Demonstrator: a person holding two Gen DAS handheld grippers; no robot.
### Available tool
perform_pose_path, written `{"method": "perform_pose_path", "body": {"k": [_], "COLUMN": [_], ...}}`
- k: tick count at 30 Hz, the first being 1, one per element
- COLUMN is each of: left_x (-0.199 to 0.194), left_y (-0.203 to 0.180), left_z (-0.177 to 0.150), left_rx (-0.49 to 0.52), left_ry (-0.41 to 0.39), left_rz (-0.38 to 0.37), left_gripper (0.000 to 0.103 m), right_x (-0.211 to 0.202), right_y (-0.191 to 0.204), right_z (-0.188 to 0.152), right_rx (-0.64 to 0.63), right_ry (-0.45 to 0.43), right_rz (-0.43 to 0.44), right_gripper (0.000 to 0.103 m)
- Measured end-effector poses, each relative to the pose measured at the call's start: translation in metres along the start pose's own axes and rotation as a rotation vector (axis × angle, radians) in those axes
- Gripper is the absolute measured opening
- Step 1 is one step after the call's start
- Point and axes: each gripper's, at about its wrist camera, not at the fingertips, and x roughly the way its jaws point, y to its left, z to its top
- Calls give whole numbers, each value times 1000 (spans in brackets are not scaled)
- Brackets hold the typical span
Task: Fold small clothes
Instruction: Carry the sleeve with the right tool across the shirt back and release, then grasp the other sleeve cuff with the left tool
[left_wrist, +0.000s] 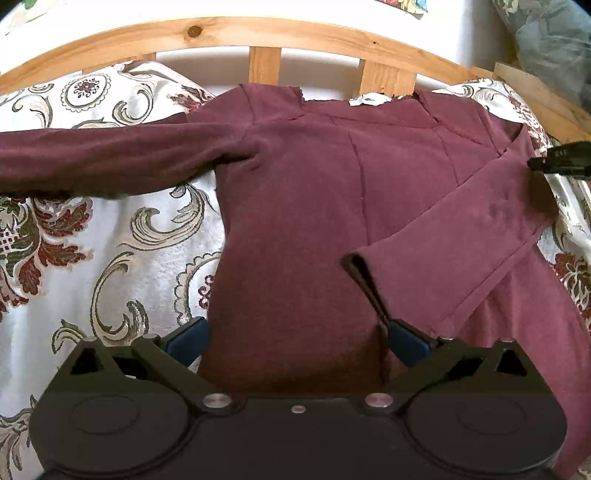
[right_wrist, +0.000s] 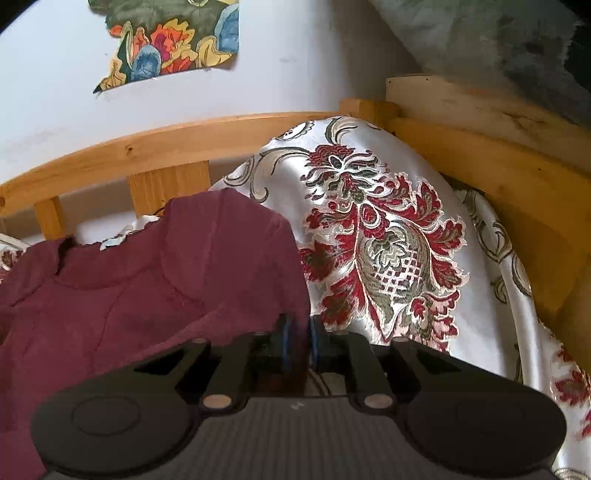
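A maroon long-sleeved top (left_wrist: 314, 192) lies spread on a patterned bedspread (left_wrist: 110, 229). Its left sleeve (left_wrist: 92, 162) stretches out flat to the left. Its right sleeve (left_wrist: 461, 236) is folded diagonally across the body, cuff near my left gripper. My left gripper (left_wrist: 295, 341) is open, its blue pads (left_wrist: 186, 338) straddling the lower body of the top. My right gripper (right_wrist: 300, 341) is shut on the top's edge (right_wrist: 288, 295) at the right shoulder side; it also shows in the left wrist view (left_wrist: 557, 160).
A wooden slatted bed frame (left_wrist: 258, 33) runs along the far side against a white wall (right_wrist: 55, 110). A wooden side rail (right_wrist: 498, 166) is on the right. A grey fuzzy blanket (right_wrist: 480, 33) lies beyond it.
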Motion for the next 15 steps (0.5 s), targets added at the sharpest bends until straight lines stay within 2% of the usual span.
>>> {"method": "perform_pose_path", "body": {"k": [1,5,7,8,10,13,15], "left_x": [-1,-7,-13,-16,-25,-39,-51], "left_y": [1,3,5,6,10,27,43], "left_z": [1,2,5,8,16,30,38], "left_rx": [-7,-60,-78,-82,-92,-151,-190], "left_ry": [-2,-20,-39,-55,-98,-157,-198], "left_rz": [0,33,52,68,119,199,239], "left_gripper": [102,102,102,102,102,102,102], "right_x": [-3,-23,-35,-42,-56,-73,-83], "right_y": [0,4,9,12,20,30,37], "right_z": [-1,-8,-12,-16,-22,-35,-46], "right_rx": [2,18,8,6,6,59,105], "right_ry": [0,-5,-14,-19,-24,-8,10], "right_rz": [-2,34,56,78,124,211,270], "right_gripper": [42,55,71,74,88,102,103]}}
